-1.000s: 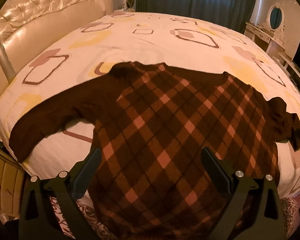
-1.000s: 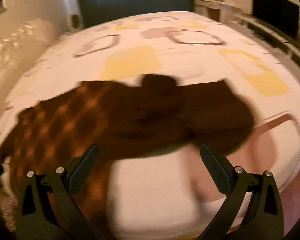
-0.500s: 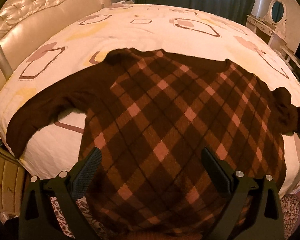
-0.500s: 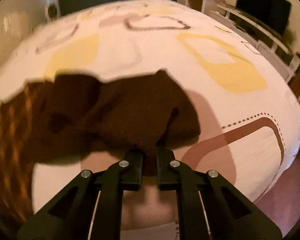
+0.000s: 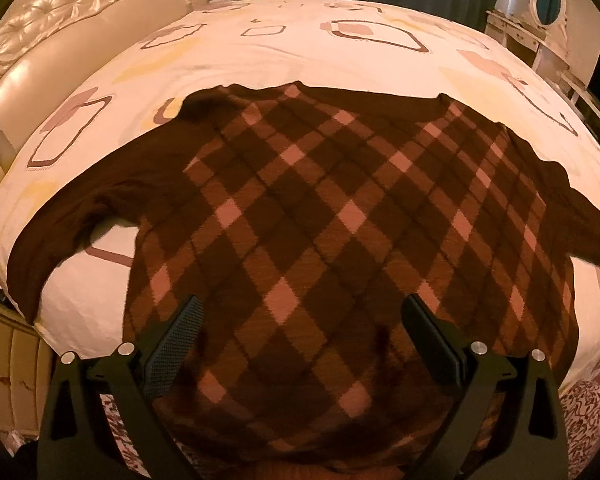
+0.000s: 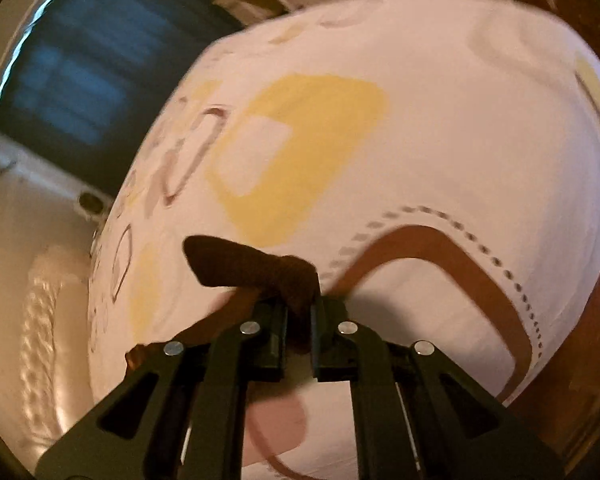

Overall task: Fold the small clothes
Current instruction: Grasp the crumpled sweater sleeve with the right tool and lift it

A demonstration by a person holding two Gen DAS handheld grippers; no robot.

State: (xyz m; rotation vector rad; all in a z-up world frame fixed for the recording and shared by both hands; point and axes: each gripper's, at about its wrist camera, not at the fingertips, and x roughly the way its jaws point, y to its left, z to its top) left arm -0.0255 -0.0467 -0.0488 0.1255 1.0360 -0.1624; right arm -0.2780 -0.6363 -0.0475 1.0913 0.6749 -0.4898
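Right wrist view motion-blurred throughout. Sleeve end runs between the right gripper fingers, its pinched part hidden. In left view, sweater hem cut off at bottom edge, right sleeve cut off at frame edge; headboard possibly, too smeared.

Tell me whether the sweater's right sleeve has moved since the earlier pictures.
Yes. The right gripper, shut on the right sleeve, has drawn it out straight; in the left wrist view it now stretches toward the right edge of the bedsheet, no longer bunched.
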